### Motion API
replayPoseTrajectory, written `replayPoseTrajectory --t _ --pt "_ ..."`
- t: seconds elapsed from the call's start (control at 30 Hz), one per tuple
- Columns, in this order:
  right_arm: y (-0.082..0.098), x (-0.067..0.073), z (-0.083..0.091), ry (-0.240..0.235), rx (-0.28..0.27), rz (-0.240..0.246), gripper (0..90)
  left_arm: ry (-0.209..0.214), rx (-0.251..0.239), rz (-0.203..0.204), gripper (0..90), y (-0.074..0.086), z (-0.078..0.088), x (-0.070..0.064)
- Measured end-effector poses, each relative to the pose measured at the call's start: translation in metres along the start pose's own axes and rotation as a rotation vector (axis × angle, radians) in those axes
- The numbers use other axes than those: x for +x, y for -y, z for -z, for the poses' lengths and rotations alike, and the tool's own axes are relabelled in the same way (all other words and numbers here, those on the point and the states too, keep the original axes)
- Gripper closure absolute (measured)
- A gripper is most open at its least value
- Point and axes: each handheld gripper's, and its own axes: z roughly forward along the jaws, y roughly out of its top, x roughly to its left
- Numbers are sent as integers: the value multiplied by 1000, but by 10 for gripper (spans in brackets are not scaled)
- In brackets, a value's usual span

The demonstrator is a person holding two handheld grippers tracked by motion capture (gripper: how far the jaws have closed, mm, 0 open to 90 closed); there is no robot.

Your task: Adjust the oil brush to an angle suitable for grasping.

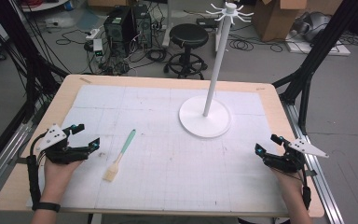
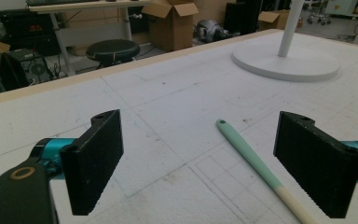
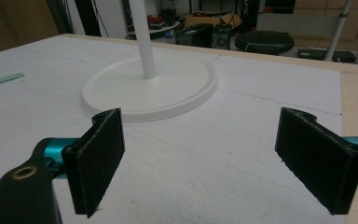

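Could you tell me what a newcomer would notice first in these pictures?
Probably the tall white stand, its round base toward the table's far right and hooks fanning out at its top. Next, the mint-handled brush lying alone left of centre, near the open left gripper; the right gripper, also open, waits at the right edge.

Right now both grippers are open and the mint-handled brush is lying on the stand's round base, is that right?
Not quite. The brush lies flat on the white mat, well apart from the stand's round base, nearer the left gripper. The high view shows it. Both grippers are open, the right gripper too.
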Motion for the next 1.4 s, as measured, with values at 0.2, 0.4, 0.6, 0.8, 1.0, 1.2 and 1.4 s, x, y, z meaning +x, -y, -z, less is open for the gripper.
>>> replayPoseTrajectory --t 0.2,0.4,0.6,0.8,1.0,1.2,1.4 --pt "0 0 1 3 -2 -1 151 -2 -13 4 162 -1 1 0" --pt "0 0 1 3 1 5 151 6 -19 14 162 -2 1 -1" --pt "0 0 0 1 1 -1 151 11 -15 19 161 -6 2 -3" --pt "0 -1 0 3 2 1 151 13 -13 13 161 -9 1 -5" --pt "0 -1 0 4 2 1 151 10 7 5 161 -14 0 -10" --pt "0 -1 0 7 -2 0 152 27 48 -8 161 -26 -5 -24" --pt "0 -2 1 5 -1 -7 152 55 90 -26 161 -30 -16 -38"
